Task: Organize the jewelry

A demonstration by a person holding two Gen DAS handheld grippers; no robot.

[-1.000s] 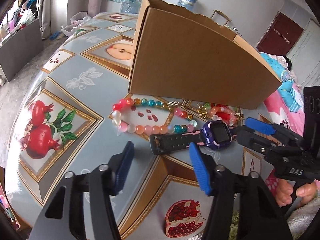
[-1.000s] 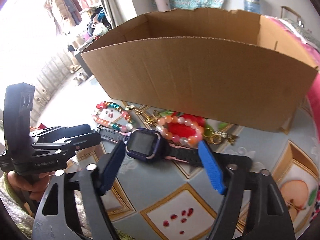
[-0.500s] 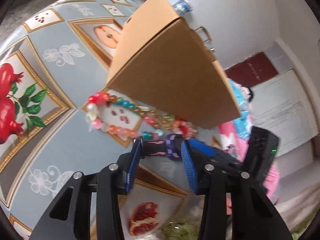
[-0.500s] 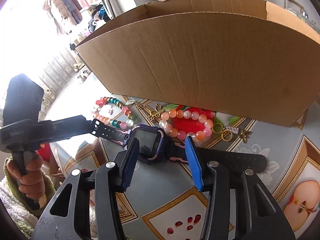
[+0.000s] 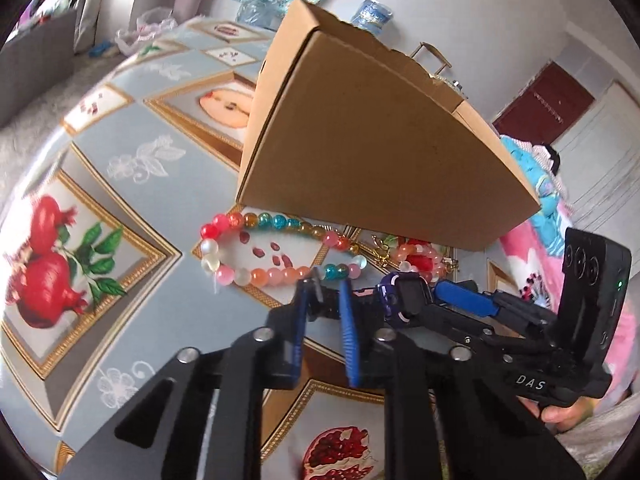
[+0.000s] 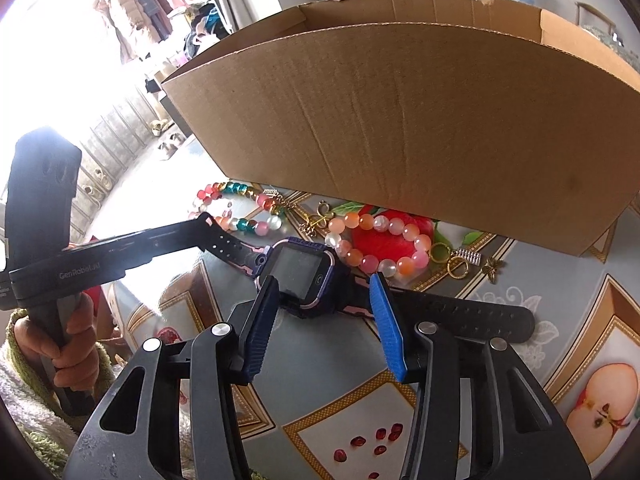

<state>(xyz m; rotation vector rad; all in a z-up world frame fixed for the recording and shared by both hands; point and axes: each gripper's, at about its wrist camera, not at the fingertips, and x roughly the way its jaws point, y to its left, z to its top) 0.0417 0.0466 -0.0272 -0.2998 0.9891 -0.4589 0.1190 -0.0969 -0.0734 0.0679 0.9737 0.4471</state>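
A purple kids' smartwatch (image 6: pixel 298 268) with a black and pink strap lies on the fruit-print tablecloth (image 5: pixel 120 160), in front of an open cardboard box (image 6: pixel 400 120). My right gripper (image 6: pixel 324 284) is shut on the watch body, one blue pad at each side. My left gripper (image 5: pixel 322 286) is closing on the free strap end, which sits between its pads; in the right wrist view the left gripper (image 6: pixel 202 226) pinches that strap tip. The watch (image 5: pixel 402 298) and the right gripper (image 5: pixel 424 300) show at the right of the left wrist view.
A multicoloured bead bracelet (image 5: pixel 256 276) and an orange-pink bead bracelet (image 6: pixel 376 222) lie between the watch and the box. Gold rings and charms (image 6: pixel 456 264) lie right of them. The box (image 5: pixel 380 160) stands close behind. A person's hand (image 6: pixel 60 344) holds the left gripper's handle.
My left gripper's jaws have narrowed from wide apart onto the strap end. My right gripper's jaws have come in from either side onto the watch body. The bracelets have stayed put.
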